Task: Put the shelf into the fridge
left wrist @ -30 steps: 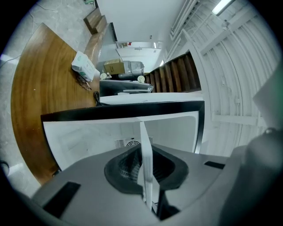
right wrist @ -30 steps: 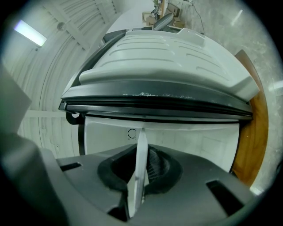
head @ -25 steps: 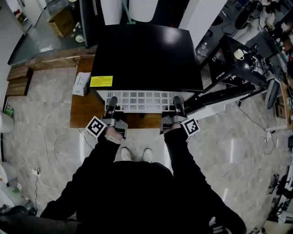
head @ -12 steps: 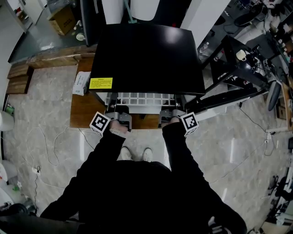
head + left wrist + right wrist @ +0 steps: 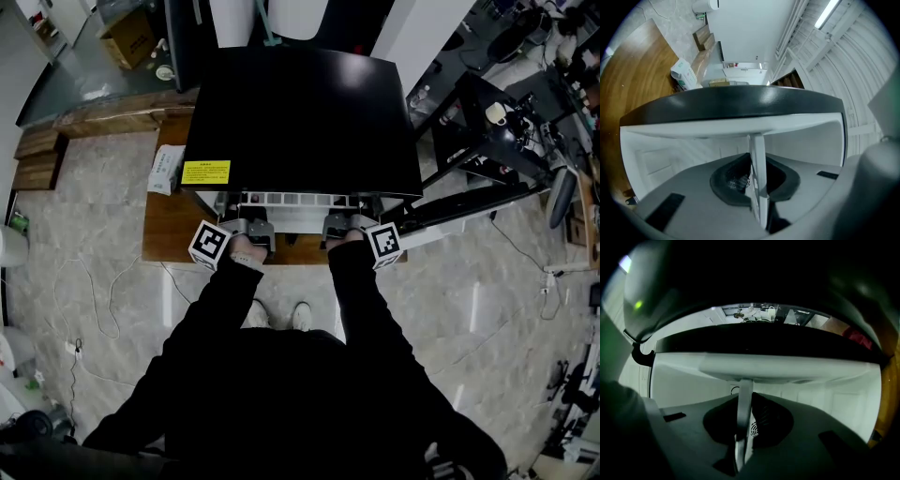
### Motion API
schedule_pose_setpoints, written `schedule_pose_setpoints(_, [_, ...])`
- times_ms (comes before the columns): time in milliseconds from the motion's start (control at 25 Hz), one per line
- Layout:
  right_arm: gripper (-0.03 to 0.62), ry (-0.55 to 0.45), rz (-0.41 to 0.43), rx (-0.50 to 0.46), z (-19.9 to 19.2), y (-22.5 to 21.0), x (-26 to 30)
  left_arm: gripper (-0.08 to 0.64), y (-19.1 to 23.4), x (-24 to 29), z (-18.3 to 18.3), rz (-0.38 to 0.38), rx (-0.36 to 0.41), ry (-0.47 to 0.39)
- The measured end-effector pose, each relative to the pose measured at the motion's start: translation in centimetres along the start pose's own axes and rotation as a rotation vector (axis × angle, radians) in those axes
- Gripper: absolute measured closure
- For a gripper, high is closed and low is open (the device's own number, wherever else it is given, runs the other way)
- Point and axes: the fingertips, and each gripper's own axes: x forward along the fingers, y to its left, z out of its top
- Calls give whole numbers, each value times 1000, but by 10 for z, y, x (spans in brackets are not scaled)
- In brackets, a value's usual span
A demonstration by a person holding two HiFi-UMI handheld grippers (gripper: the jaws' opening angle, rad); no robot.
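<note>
- Left tongs [image 5: 757, 187] and right tongs [image 5: 742, 427]: each pinches a thin white bar at the front of the shelf [image 5: 300, 200], with the jaws nearly closed on it.
- Shelf: it runs level ahead of both tongs and sits almost wholly inside the fridge [image 5: 300, 112]. Only its front rail shows between the tongs and the fridge mouth.
- Step in hand, as I judge it: final seating, with insertion nearly complete.
- Next move: I would push both tongs forward evenly, keeping the shelf level so neither side binds, then release.
- Change: a second ago several grid rows stood out in front of the fridge. Both tongs now sit closer to its mouth.
</note>
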Motion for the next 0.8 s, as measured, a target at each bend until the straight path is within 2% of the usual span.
schedule_pose_setpoints(280, [557, -3, 22, -19, 1, 3, 17, 525, 1, 17, 1, -2, 12, -13])
schedule_pose_setpoints(440, [557, 13, 57, -36, 3, 2, 20, 517, -1, 19, -2, -39, 18, -1])
schedule_pose_setpoints(480, [544, 25, 68, -41, 3, 3, 18, 517, -3, 18, -3, -50, 31, 7])
schedule_pose_setpoints(520, [504, 41, 72, -45, 1, 6, 14, 517, -5, 15, -5, -59, 41, 17])
schedule_pose_setpoints(600, [450, 85, 71, -58, -5, 9, 2, 484, -8, 5, -12, -72, 45, 46])
schedule_pose_setpoints(720, [422, 159, 63, -79, -19, 7, -18, 433, -17, -16, -29, -118, 52, 107])
schedule_pose_setpoints(800, [417, 220, 68, -134, -27, 5, -33, 433, -21, -33, -39, -134, 85, 164])
